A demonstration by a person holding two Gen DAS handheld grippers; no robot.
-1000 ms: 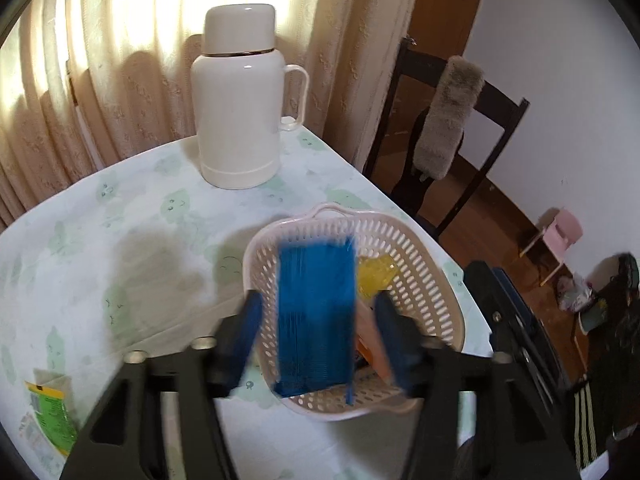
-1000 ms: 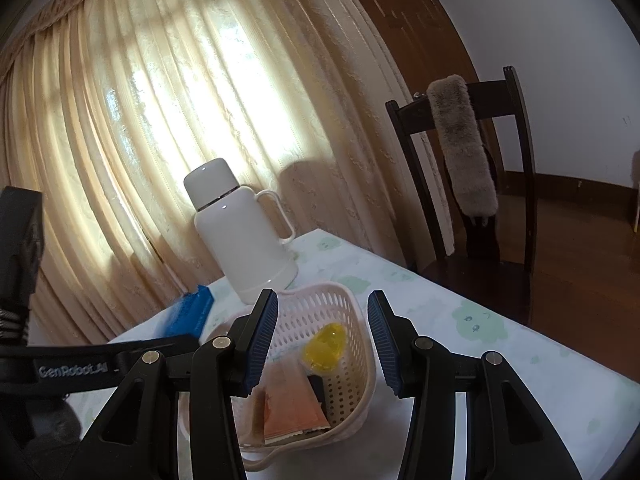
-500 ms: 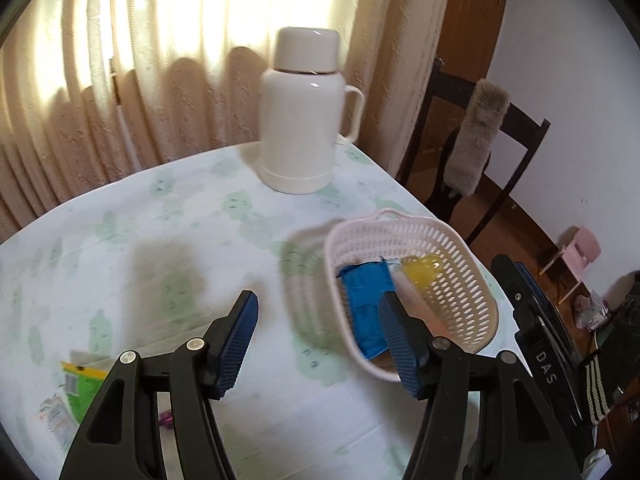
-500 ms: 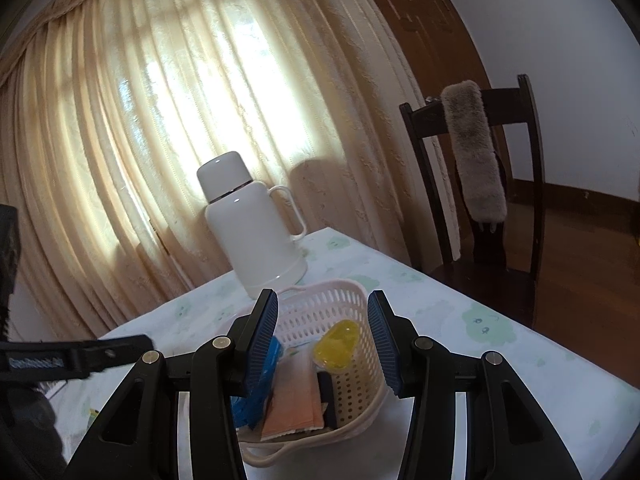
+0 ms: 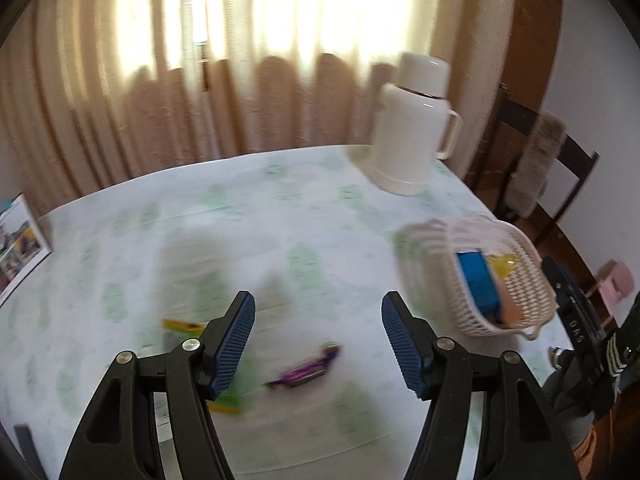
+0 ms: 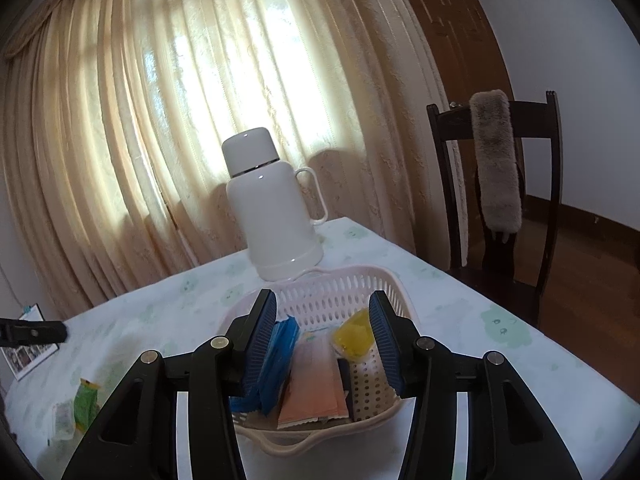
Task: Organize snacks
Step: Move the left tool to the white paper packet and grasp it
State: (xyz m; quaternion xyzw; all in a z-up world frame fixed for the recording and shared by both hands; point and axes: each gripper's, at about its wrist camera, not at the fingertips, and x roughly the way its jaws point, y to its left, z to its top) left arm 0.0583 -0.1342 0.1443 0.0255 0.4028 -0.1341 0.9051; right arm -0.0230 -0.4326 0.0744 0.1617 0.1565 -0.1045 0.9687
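A pale pink plastic basket stands on the table near its right edge. It holds a blue packet, a yellow jelly cup and an orange-pink packet. My left gripper is open and empty, above a purple wrapped candy and a green-yellow packet. A yellow wrapper lies to the left. My right gripper is open and empty, hovering over the basket's near side.
A white thermos jug stands at the table's back. A dark wooden chair with a furry cover is right of the table. A photo frame stands at the left edge. Green snack packets lie front left.
My left gripper let the blue packet go into the basket, then swung left over the table toward the loose candies. The right gripper moved slightly closer over the basket.
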